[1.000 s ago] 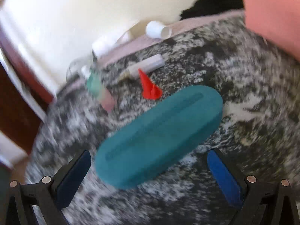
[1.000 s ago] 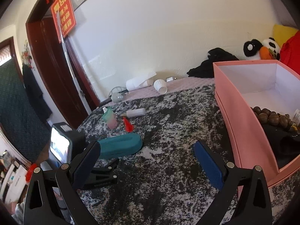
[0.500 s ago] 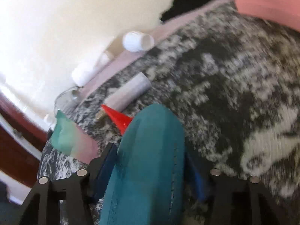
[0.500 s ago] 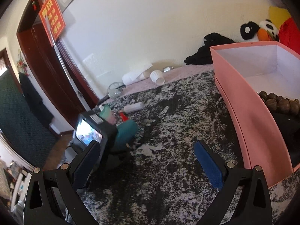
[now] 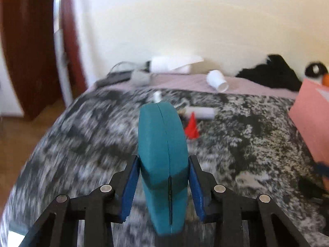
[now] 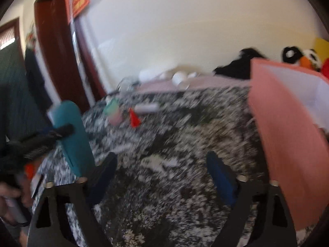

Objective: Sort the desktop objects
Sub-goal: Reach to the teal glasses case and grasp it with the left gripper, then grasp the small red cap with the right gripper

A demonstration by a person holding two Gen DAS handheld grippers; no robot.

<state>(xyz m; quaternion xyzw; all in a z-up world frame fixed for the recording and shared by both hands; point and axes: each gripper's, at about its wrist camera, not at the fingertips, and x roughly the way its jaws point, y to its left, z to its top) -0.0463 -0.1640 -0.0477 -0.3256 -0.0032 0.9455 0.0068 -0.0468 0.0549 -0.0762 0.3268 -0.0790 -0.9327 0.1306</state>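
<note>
Tabletop (image 5: 236, 144) under a black-and-white mottled cloth fills the lower half of both wrist views, with a strip of pale pink cloth (image 5: 185, 83) along its far edge against a cream wall (image 5: 205, 20). Pink box (image 6: 287, 133), open-topped with a white interior, stands on the cloth at the right; in the left wrist view only its corner (image 5: 312, 119) shows. Dark red door frame (image 5: 30, 41) rises at the left.

Teal case (image 5: 163, 164), oblong with a seam running along its edge, is clamped on edge in the left gripper (image 5: 163, 187); both blue pads (image 5: 129, 189) press on its flat sides, the jaws having just closed onto it. In the right wrist view the case (image 6: 75, 138) is clear of the cloth at the left, tilted, with the black finger of the left gripper (image 6: 49, 135) across it.

Right gripper (image 6: 164, 175) hovers over the bare cloth, its jaws parted with nothing between them, having just narrowed somewhat.

Smaller items lie on the far part of the cloth, well apart from the box: a white paper cup (image 5: 217, 80) on its side on the pink strip, a pale tube (image 5: 200, 112), a green-and-pink bottle (image 6: 114, 112), and a red cone (image 5: 192, 126) just beside the tube. Motion blur hides finer detail.
</note>
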